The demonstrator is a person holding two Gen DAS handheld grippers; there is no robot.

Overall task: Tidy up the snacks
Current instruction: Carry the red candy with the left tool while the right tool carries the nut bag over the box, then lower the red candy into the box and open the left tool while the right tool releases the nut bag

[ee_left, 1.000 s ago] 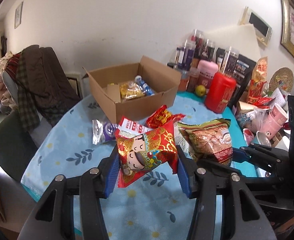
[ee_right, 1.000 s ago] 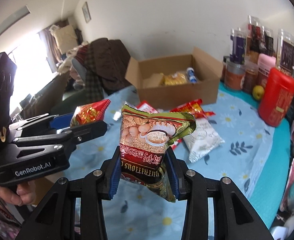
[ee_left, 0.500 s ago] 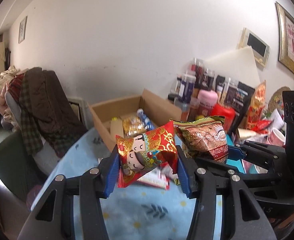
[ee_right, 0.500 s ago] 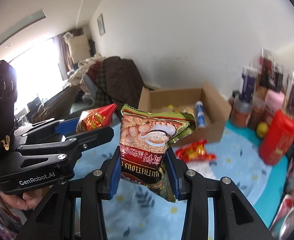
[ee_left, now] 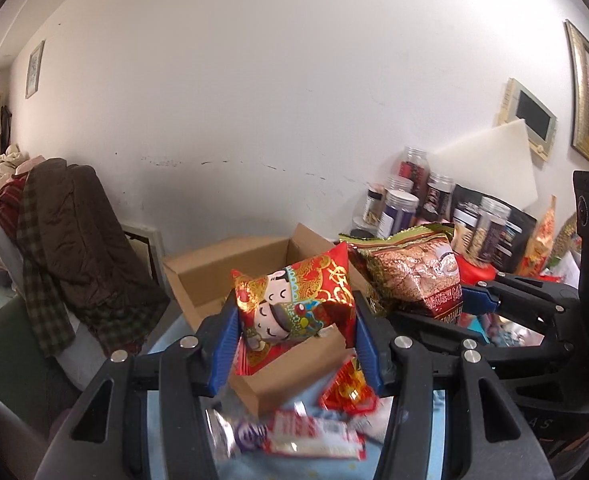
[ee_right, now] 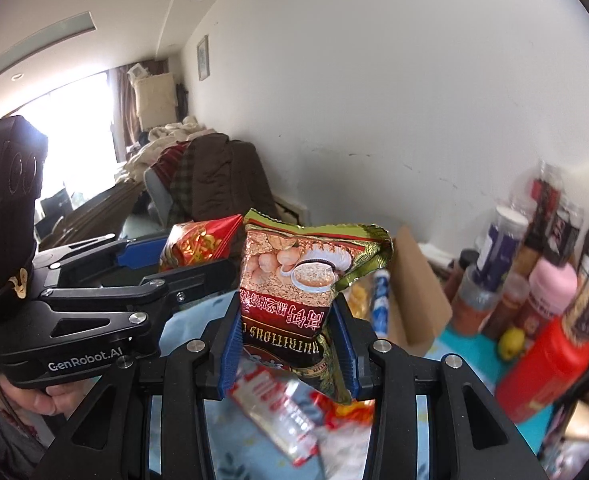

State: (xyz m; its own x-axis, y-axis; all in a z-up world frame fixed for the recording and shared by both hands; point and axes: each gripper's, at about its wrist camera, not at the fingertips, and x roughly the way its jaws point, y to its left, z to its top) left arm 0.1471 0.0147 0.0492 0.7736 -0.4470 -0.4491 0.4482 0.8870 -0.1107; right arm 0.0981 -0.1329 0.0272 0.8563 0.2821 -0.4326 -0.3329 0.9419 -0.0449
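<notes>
Left wrist view: the left tool (ee_left: 296,320) pinches a red packet with a cartoon face (ee_left: 294,300) between its blue pads, raised directly in front of the open cardboard box (ee_left: 222,276). Right wrist view: the right tool (ee_right: 288,344) pinches a green-edged cereal packet (ee_right: 298,272), held just beside the box. Loose packets (ee_left: 310,436) lie on the tabletop before the box.
</notes>
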